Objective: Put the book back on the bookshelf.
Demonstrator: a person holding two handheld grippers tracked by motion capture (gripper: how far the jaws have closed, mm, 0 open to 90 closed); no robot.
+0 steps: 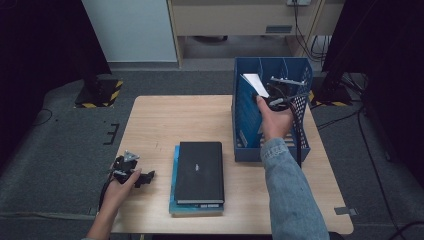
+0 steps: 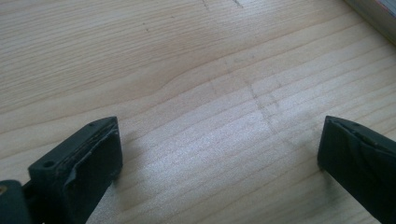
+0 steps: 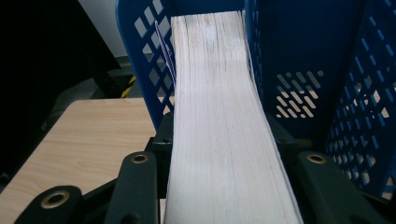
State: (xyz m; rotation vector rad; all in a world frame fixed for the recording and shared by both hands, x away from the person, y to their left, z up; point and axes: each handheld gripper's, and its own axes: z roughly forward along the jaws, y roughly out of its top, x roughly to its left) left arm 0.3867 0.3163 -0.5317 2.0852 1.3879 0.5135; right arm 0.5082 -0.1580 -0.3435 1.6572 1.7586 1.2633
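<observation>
My right gripper [image 1: 274,97] is shut on a thick book [image 1: 255,82], which stands tilted inside the blue file rack [image 1: 245,125] at the table's right. In the right gripper view the book's white page edge [image 3: 219,116] runs up between the black jaws of my right gripper [image 3: 219,154] into a compartment of the rack [image 3: 303,46]. Near the table's front left corner my left gripper [image 1: 145,177] lies low over the wood. Its jaws stand wide open with bare table between them, as my left gripper [image 2: 219,154] shows in its own view.
A black book [image 1: 200,170] lies on a teal book [image 1: 175,205] at the front middle of the wooden table [image 1: 165,120]. That stack's edge [image 2: 378,14] shows at the top right of the left gripper view. Dark stands flank the table on grey carpet.
</observation>
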